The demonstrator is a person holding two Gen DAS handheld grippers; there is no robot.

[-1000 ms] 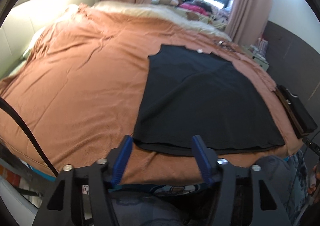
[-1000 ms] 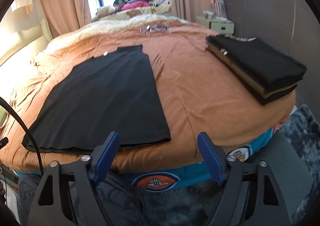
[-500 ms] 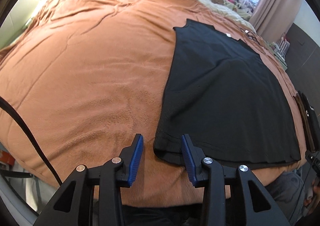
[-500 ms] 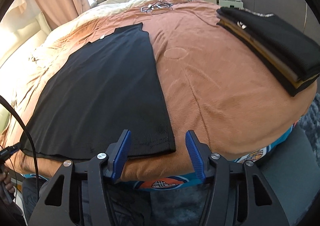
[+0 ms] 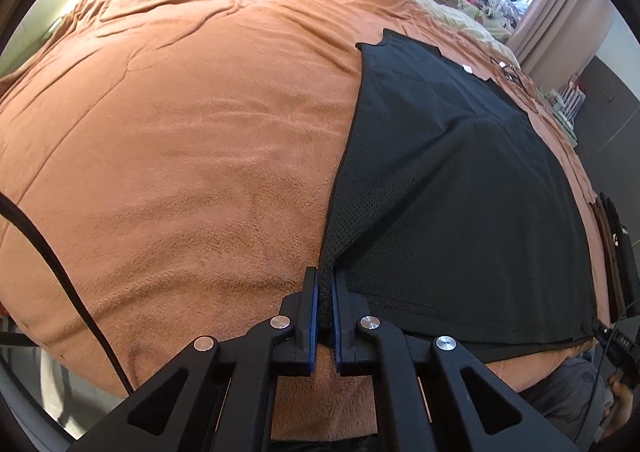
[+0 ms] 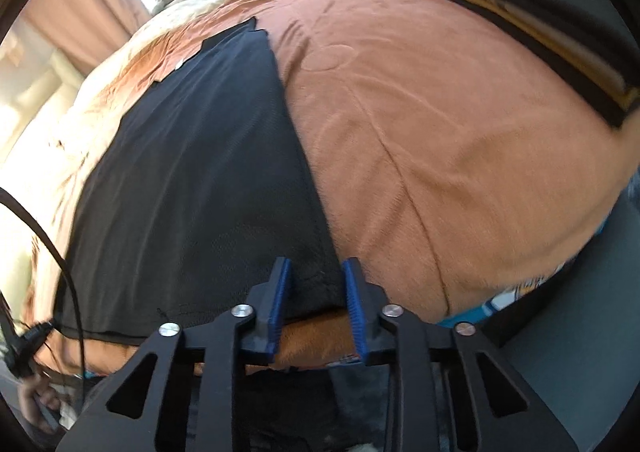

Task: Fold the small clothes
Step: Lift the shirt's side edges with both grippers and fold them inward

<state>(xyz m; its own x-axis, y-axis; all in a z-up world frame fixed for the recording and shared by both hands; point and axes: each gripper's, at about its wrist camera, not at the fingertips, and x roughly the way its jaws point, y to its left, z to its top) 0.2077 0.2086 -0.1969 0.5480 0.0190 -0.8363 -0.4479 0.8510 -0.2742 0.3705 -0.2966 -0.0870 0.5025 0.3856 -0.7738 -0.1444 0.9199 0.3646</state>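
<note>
At the hem, jaws pinch shirt.

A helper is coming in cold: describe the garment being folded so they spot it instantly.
On the orange bedspread, the black mesh shirt lies spread flat at the near edge, its corners at the left gripper and right gripper. The folded stack is thick; this is single and unfolded.
</note>
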